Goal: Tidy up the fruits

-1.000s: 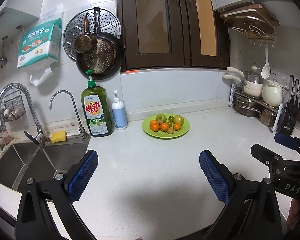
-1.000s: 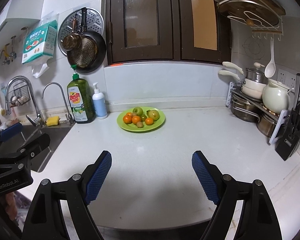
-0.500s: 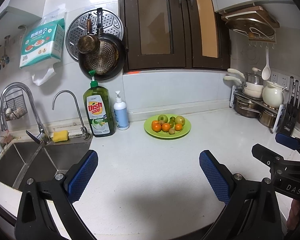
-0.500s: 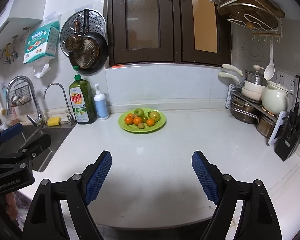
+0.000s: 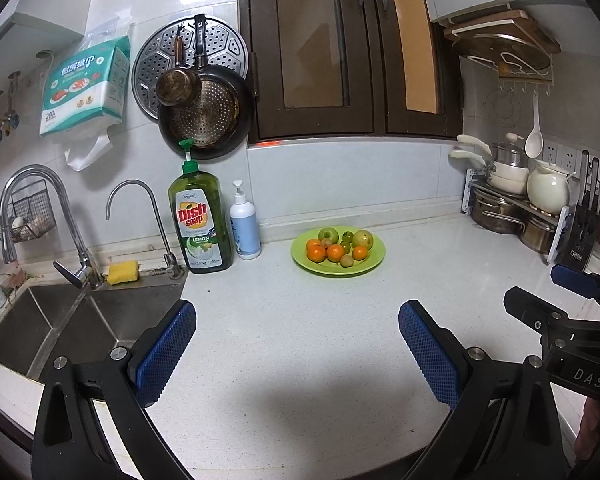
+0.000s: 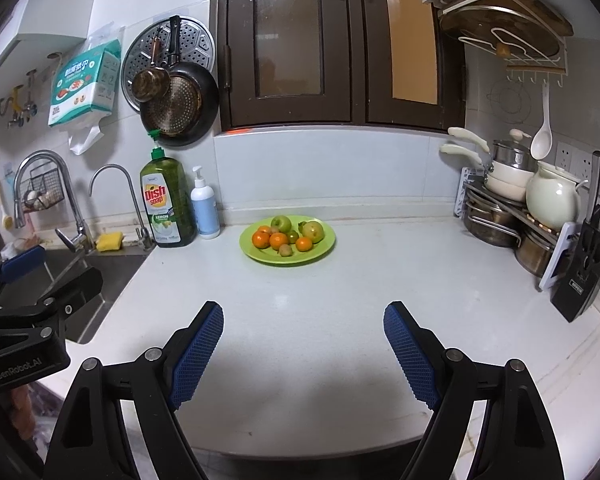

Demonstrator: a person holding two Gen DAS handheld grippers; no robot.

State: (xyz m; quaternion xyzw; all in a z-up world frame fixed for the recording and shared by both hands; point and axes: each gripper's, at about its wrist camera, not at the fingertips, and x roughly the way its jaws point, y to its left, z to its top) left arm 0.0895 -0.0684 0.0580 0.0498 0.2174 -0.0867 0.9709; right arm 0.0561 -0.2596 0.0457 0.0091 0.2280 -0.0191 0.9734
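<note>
Left wrist: left claw (image 5: 296,344) wide, empty; right claw (image 6: 303,344) wide; fruits (image 5: 337,245) on green plate (image 5: 364,266).

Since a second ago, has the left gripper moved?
Yes. In the left wrist view, the green plate and dish soap bottle slid slightly right and down, so the left gripper likely turned slightly left and up.

white counter (image 6: 340,300) under green plate (image 6: 320,254)

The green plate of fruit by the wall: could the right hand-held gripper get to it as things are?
Probably yes. The right hand-held gripper is open, holds nothing, and only bare white countertop lies between it and the green plate.
</note>
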